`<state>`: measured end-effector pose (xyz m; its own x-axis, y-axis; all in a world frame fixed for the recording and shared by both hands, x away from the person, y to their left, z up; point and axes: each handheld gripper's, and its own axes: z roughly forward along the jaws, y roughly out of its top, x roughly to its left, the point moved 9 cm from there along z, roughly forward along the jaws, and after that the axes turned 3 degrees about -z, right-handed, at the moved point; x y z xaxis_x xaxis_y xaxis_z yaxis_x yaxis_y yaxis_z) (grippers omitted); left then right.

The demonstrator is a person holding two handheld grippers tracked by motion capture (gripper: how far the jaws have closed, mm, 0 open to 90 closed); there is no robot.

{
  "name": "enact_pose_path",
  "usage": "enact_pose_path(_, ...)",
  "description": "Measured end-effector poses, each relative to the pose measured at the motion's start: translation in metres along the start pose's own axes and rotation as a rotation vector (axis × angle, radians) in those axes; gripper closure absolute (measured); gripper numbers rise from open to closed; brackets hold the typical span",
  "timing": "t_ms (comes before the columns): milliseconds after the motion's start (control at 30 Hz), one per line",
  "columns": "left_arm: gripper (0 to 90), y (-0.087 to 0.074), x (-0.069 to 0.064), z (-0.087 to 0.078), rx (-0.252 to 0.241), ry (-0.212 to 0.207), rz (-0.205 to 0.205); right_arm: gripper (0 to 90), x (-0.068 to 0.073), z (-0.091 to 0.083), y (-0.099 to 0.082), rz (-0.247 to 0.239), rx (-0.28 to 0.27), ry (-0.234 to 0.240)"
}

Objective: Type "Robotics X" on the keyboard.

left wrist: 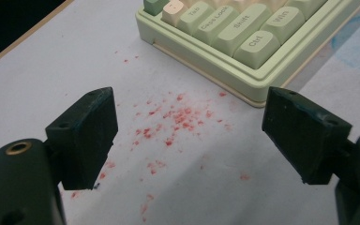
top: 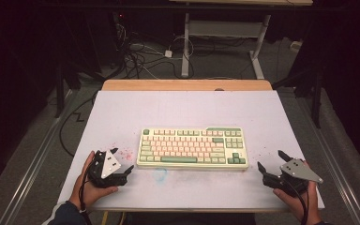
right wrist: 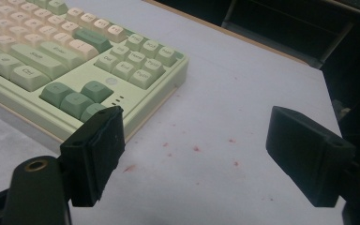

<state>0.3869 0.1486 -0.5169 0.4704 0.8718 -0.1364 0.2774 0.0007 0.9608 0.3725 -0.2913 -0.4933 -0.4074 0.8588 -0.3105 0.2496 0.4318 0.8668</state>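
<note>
A pale green keyboard [top: 192,148] with cream, pink and darker green keys lies flat in the middle of the white table top [top: 183,112]. My left gripper [top: 122,160] rests near the keyboard's front left corner [left wrist: 258,91], open, with nothing between its jaws but red-speckled table surface. My right gripper [top: 272,161] sits off the keyboard's front right corner [right wrist: 136,122], also open and empty. In the right gripper view the arrow keys [right wrist: 75,101] lie just beyond the left jaw. A hand holds each gripper at the near table edge.
Red specks [left wrist: 173,124] stain the table by the left gripper, and a faint blue ring [top: 160,174] marks the surface in front of the keyboard. A wooden strip [top: 187,85] edges the far side. Cables [top: 140,58] and desk legs [top: 185,47] stand on the floor beyond.
</note>
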Motion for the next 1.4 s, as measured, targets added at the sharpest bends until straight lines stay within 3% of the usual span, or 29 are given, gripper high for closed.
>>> enact_pose_path(433,16.9,0.0,-0.003,0.0,-0.002,-0.014,0.011,20.5,0.0,-0.003,0.0,-0.015,0.002,-0.011)
enact_pose_path(900,16.8,0.009,-0.007,0.006,-0.014,-0.034,-0.005,21.2,-0.004,-0.004,0.001,-0.009,0.005,-0.018)
enact_pose_path(1133,16.9,0.02,-0.006,0.008,-0.031,-0.03,-0.01,25.4,0.001,0.002,0.012,-0.006,0.0,0.015)
enact_pose_path(1167,17.0,0.022,-0.007,0.009,-0.037,-0.033,-0.017,24.8,0.004,0.001,0.018,-0.003,-0.021,0.05)
enact_pose_path(1400,17.0,0.033,-0.016,0.014,-0.051,-0.06,-0.027,22.5,0.008,0.003,0.037,0.019,-0.058,0.076)
